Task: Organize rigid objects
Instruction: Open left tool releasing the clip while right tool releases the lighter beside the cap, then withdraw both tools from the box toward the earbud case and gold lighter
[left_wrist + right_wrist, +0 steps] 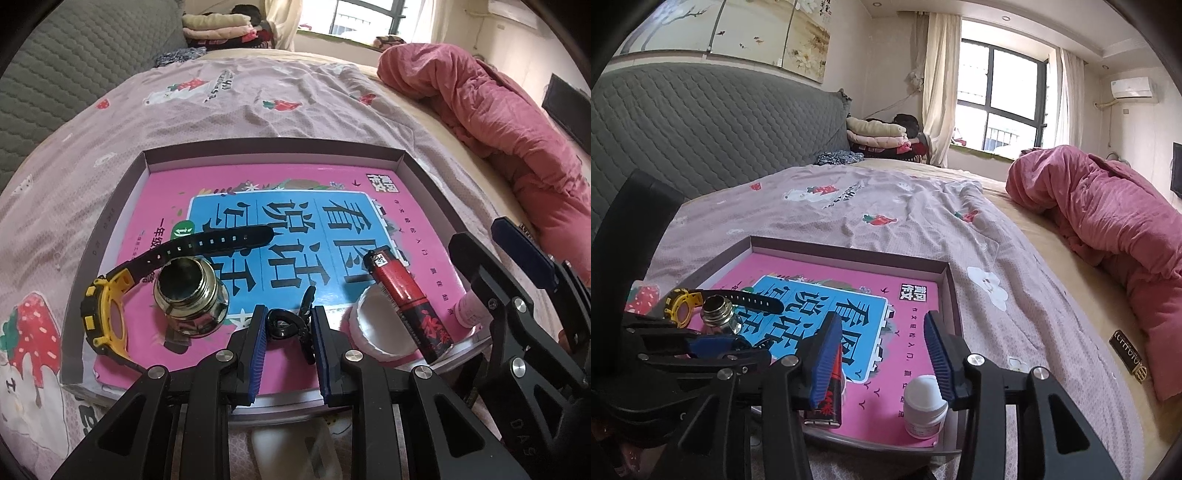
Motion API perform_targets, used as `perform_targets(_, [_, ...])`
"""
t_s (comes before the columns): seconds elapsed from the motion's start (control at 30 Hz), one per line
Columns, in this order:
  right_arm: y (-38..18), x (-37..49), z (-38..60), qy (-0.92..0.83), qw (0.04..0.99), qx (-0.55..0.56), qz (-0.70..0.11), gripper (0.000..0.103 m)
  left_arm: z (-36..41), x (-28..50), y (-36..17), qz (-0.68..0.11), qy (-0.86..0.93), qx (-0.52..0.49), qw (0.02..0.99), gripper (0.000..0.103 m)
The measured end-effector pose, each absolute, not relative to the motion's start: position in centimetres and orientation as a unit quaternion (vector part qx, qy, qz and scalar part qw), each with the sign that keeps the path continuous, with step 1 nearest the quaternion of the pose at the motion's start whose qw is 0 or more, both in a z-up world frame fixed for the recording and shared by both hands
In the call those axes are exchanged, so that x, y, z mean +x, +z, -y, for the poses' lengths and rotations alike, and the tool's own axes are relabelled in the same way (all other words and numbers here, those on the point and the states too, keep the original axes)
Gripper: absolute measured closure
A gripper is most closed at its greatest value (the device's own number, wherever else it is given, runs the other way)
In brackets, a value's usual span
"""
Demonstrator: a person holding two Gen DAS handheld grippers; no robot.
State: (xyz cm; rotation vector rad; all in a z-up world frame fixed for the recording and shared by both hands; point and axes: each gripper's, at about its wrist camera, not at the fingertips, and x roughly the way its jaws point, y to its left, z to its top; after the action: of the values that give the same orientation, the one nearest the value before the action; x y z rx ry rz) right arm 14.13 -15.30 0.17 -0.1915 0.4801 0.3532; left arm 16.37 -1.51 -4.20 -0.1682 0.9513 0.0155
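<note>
I've got clear room over far half of shallow grey cardboard tray [142,162]; near edge crowded w/ yellow-black wristwatch [107,314], brass threaded cap [190,295], red-black lighter [402,299], white plastic bottle [925,406].

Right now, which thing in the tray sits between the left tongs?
The black hair clip, between the left tongs; the watch, lighter and metal cap lie apart.
</note>
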Motion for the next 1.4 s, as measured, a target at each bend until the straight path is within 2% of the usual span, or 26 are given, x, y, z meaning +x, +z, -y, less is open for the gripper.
perform_targets(0.17, [-0.1, 13.9, 15.4, 0.175, 0.950, -0.101, -0.240, 0.057, 1.7, 16.2, -3.7, -0.449, 0.010, -0.077, 0.890, 0.077])
perform_targets(0.27, [0.0, 13.8, 15.5, 0.172, 0.951, -0.103, -0.237, 0.057, 1.7, 16.3, -3.5, -0.449, 0.011, -0.076, 0.890, 0.071])
perform_targets(0.5, [0.0, 13.9, 16.1, 0.172, 0.951, -0.093, -0.240, 0.057, 1.4, 15.8, -2.7, -0.442, 0.016, -0.076, 0.894, 0.069])
perform_targets(0.67, [0.1, 14.1, 16.5, 0.172, 0.951, -0.085, -0.242, 0.057, 0.5, 15.2, -1.7, -0.431, 0.031, -0.080, 0.898, 0.052])
perform_targets(0.93, [1.0, 13.2, 17.3, 0.164, 0.958, -0.077, -0.224, 0.057, -0.5, 14.2, -0.8, -0.430, 0.049, -0.084, 0.898, 0.052])
perform_targets(1.07, [1.7, 12.3, 18.1, 0.165, 0.961, -0.064, -0.214, 0.046, -0.4, 13.4, -0.2, -0.428, 0.047, -0.083, 0.899, 0.051])
perform_targets(1.27, [2.1, 10.7, 18.4, 0.153, 0.962, -0.071, -0.216, 0.046, -0.1, 12.1, 1.2, -0.422, 0.042, -0.082, 0.902, 0.044])
perform_targets(1.4, [2.5, 9.4, 18.7, 0.158, 0.960, -0.059, -0.223, 0.046, 0.0, 11.2, 2.0, -0.418, 0.043, -0.082, 0.904, 0.043])
